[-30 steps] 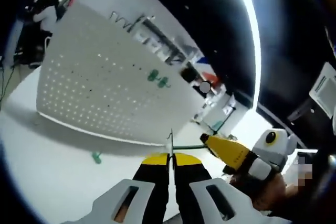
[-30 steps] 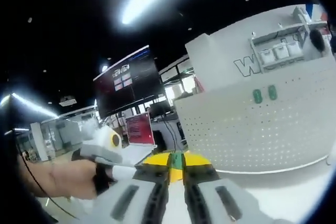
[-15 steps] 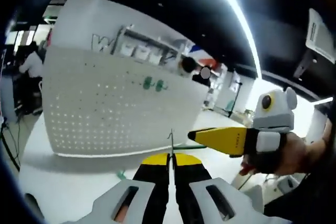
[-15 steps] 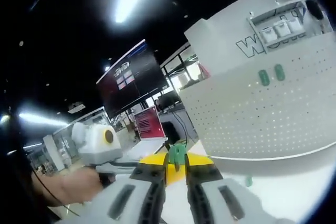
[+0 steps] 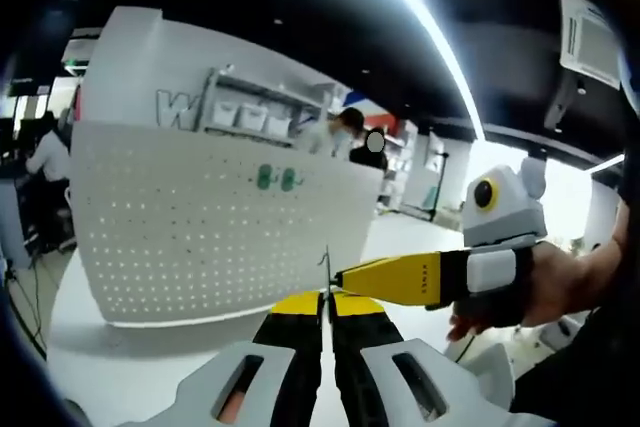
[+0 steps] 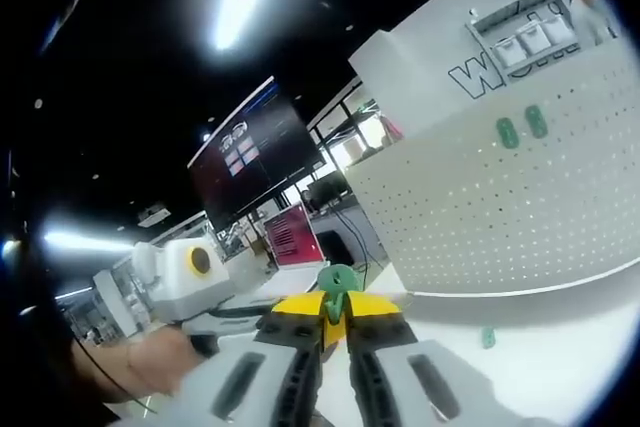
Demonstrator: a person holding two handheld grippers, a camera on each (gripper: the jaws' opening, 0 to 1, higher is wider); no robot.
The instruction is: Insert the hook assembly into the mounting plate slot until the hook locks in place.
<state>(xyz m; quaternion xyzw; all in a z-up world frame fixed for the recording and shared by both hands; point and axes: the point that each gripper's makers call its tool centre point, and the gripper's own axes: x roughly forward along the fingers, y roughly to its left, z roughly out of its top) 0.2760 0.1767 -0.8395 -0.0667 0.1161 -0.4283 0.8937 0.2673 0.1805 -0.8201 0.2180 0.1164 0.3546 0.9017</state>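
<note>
Since half a second ago my right tongs [image 5: 345, 276] have slid in closer to the thin metal wire [image 5: 326, 269] that my left tongs [image 5: 325, 305] hold, so in the left gripper view their yellow tips now sit just beside it. That wire stands upright out of the shut yellow tips of the left tongs, pinched between them.

In the right gripper view my right tongs [image 6: 333, 309] are closed on the green hook piece [image 6: 337, 282], whose rounded head sticks up just above the yellow tips. My left tongs [image 6: 262, 317] come in from the left of that view, with a hand [image 6: 150, 362] on the grip behind them. I cannot tell from these views whether the wire and the green piece touch each other.

Ahead stands the white pegboard [image 5: 190, 237], upright on the white counter [image 5: 150, 367], with two green hook bases [image 5: 273, 179] already set side by side near its top edge. A small green piece [image 6: 488, 336] lies on the counter [image 6: 560, 347] in front of the pegboard [image 6: 500, 217], well apart from both tongs. Behind the board, people stand in the room; beside it, a dark display screen [image 6: 255, 162] hangs.
</note>
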